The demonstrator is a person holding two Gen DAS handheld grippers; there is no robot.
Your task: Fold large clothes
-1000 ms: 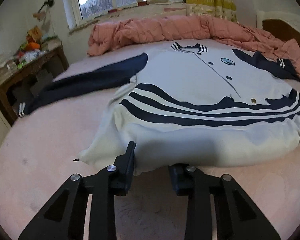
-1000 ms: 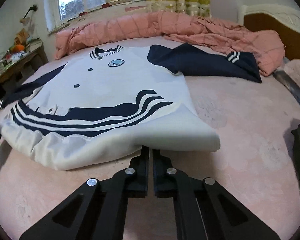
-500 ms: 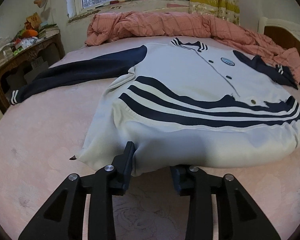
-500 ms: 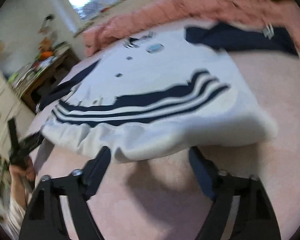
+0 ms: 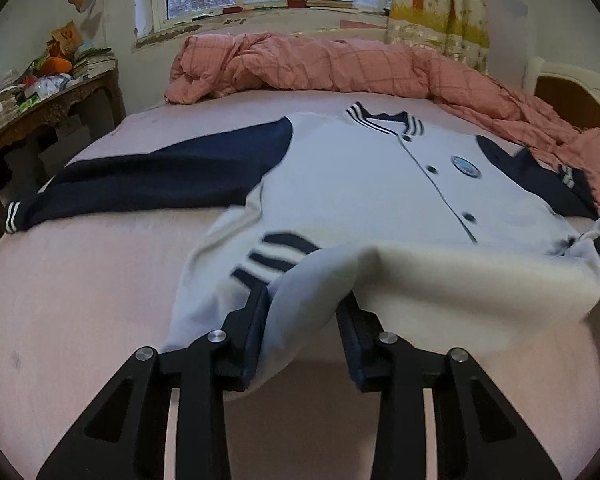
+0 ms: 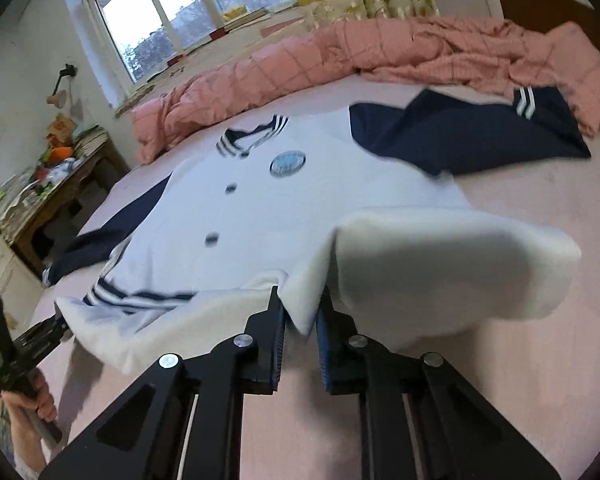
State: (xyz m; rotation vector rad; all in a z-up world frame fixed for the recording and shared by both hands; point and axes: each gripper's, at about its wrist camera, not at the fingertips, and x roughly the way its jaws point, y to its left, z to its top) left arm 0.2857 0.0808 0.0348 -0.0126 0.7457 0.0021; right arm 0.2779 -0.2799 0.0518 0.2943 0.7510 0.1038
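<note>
I have the white-and-navy jacket (image 5: 364, 184) lying front-up on the pink bed (image 5: 80, 280), collar toward the window, with its hem lifted off the sheet at both near corners. My left gripper (image 5: 302, 312) has its jaws set narrow with a thick fold of the hem bunched between them — the cloth fills the gap and hangs over them. My right gripper (image 6: 302, 312) is closing its jaws on the other hem corner, a flap of white fabric caught between the pads. One navy sleeve (image 5: 148, 176) stretches out toward the cluttered table (image 5: 40, 100); the other (image 6: 472, 136) lies folded near the crumpled pink quilt (image 6: 400, 56). From the right wrist camera I see a hand (image 6: 24, 420) holding the left gripper at the far hem corner.
</note>
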